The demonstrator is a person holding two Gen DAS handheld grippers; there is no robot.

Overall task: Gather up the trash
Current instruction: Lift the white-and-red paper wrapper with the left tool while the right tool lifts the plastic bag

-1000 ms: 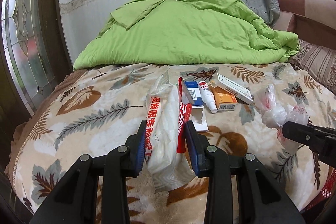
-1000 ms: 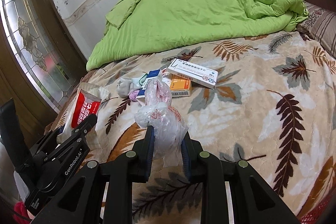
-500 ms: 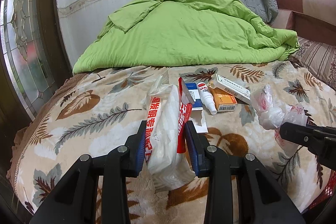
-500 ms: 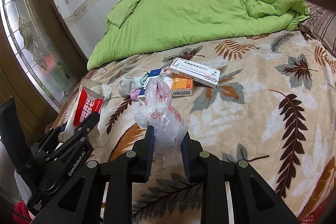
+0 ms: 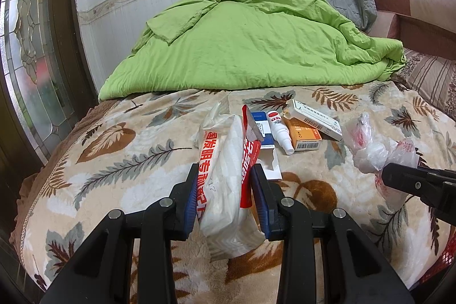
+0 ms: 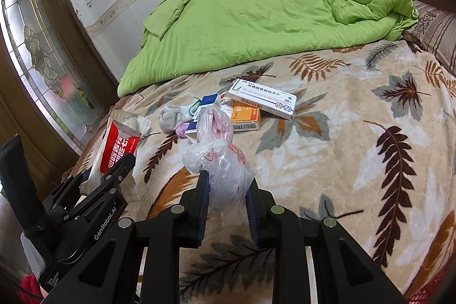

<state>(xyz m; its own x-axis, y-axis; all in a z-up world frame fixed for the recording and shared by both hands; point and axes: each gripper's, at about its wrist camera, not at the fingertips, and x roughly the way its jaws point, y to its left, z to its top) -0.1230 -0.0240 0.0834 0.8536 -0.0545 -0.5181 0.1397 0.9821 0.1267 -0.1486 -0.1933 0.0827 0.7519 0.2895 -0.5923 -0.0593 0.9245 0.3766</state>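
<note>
Left wrist view: left gripper fingers clamp a red-and-white wipes pack above the bed | right gripper fingers pinch a crumpled plastic bag | medicine boxes, spray bottle, sock beyond, green quilt behind.

Fuzzy plush blanket covering bed; crinkly thin plastic bag, glossy film wipes pack, matt wrinkled cotton quilt showing.

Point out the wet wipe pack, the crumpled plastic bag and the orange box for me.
wet wipe pack [image 5: 225, 178], left wrist view, white middle panel.
crumpled plastic bag [image 6: 225, 167], right wrist view, bunched middle.
orange box [image 6: 246, 114], right wrist view, top face.
</note>
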